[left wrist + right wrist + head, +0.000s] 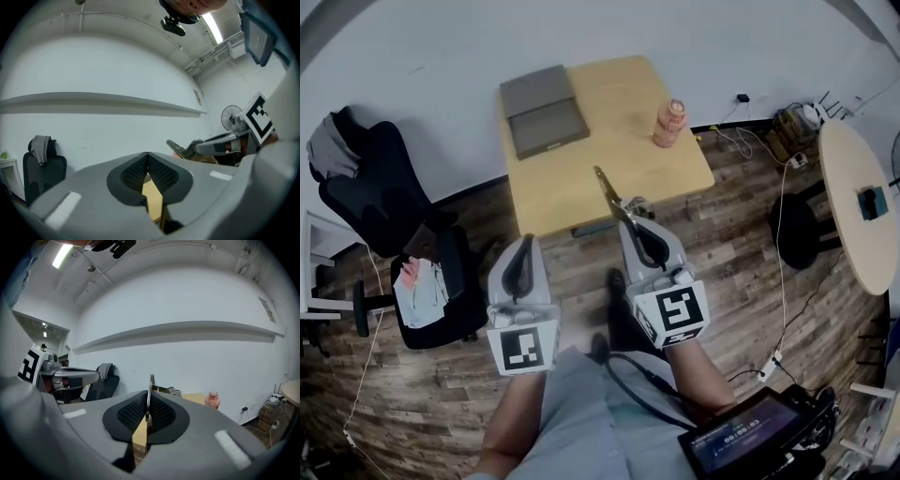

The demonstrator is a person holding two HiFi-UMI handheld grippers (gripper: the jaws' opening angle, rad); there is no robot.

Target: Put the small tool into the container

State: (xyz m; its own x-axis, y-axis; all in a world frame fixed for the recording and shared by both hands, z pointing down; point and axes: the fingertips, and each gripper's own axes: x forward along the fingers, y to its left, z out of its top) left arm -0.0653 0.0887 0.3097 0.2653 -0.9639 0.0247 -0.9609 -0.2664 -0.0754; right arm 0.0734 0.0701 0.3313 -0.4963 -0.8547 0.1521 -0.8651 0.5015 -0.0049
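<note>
Right gripper (630, 214): jaws closed on the small tool (607, 187), a thin metal strip gripped at its near end. The rest projects forward past the pads, and from above its tip shows against the near part of the wooden table (609, 141). The right gripper view confirms the grip: the strip stands edge-on between the ribbed pads (161, 413) and rises above them.

Left gripper (525, 242): jaws closed together, pad against pad, nothing between them. It is held just left of the right one, and both point toward the table.

The tool is in the air, carried by the right gripper, well apart from the container (542, 108). The container is a flat grey box lying at the table's far left corner. A pink bottle (669, 123) stands upright toward the table's far right side, apart from the box.

Surroundings: a black office chair (384, 187) stands left of the table with a grey garment (333, 141) draped over its back. A second seat (422, 291), nearer, carries loose papers. A round pale table (853, 197) stands at the right, and cables run across the plank floor (741, 244).
</note>
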